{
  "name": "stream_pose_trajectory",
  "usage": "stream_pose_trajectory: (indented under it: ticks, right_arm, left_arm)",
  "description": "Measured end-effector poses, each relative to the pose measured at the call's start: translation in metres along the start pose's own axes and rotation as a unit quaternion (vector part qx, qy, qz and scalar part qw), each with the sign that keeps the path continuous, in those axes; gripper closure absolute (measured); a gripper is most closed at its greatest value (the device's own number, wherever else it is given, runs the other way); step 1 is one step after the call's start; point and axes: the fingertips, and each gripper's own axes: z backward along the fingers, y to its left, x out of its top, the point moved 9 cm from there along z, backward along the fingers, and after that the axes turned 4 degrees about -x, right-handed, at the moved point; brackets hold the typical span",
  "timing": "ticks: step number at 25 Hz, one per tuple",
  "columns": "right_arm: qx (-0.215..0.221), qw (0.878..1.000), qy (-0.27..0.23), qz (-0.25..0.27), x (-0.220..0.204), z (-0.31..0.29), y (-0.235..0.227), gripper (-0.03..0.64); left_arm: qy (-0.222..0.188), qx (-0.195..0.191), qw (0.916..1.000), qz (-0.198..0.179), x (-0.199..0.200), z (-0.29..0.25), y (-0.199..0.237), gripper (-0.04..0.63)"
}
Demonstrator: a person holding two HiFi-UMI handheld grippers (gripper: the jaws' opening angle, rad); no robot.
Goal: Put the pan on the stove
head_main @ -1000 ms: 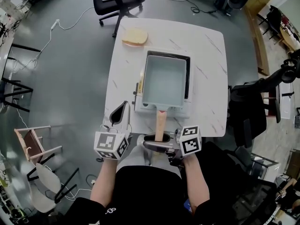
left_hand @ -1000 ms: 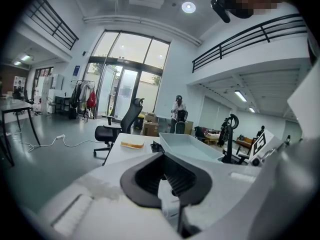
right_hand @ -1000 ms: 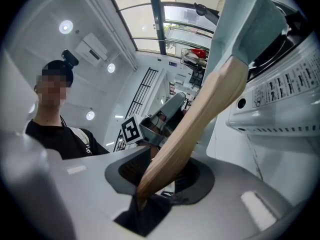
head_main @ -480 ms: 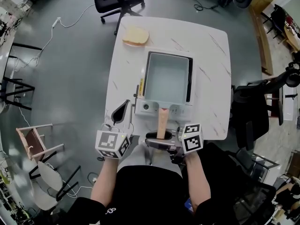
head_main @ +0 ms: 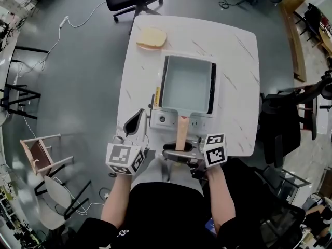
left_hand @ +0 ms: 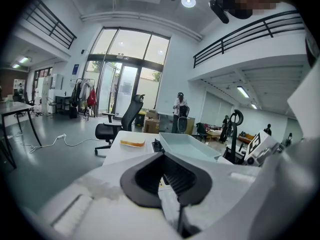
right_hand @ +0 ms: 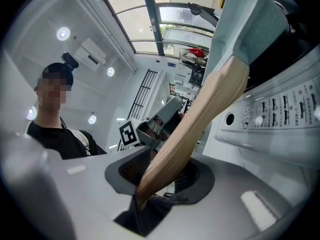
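Currently the pan (head_main: 185,84) sits over the stove (head_main: 168,119) in the middle of the table (head_main: 236,87). Its rectangular body covers the stove's top and leaves only the front control panel exposed. The wooden handle (head_main: 181,134) projects from the pan's near side, past the panel and over the table's near edge, toward the person.

Right gripper (head_main: 179,153): held low in front of the torso, just off the table's near edge. The forearm reaches forward from the body, with the marker cube (head_main: 214,149) on the gripper's outer side. In the right gripper view the jaws are clamped on the free end of the handle (right_hand: 200,119), one jaw on each side of the wood. The handle rises from the gripper (right_hand: 150,179) toward the pan (right_hand: 250,24), above the stove panel (right_hand: 280,119). Whether the pan's base rests fully on the stove cannot be read from any view.

Left gripper (head_main: 135,121): held beside the right one, at the table's near left corner. The forearm runs roughly parallel to the right forearm. The jaw tips point away from the person and lie over the table edge, just left of the stove. In the left gripper view the jaws are pressed together with nothing between them (left_hand: 164,160). That view looks level across the table at the pan (left_hand: 187,146).

A bread slice (head_main: 151,37) lies at the table's far left corner, well apart from the stove.
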Motion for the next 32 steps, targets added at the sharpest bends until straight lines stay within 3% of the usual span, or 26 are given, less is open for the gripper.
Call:
stream_pose_trajectory:
  ticks: [32]
  right_arm:
    - [-0.003, 1.0, 0.002, 0.007, 0.002, 0.002, -0.026, 0.491]
  left_arm:
    - [0.011, 0.004, 0.9999, 0.002, -0.003, -0.011, 0.006, 0.604]
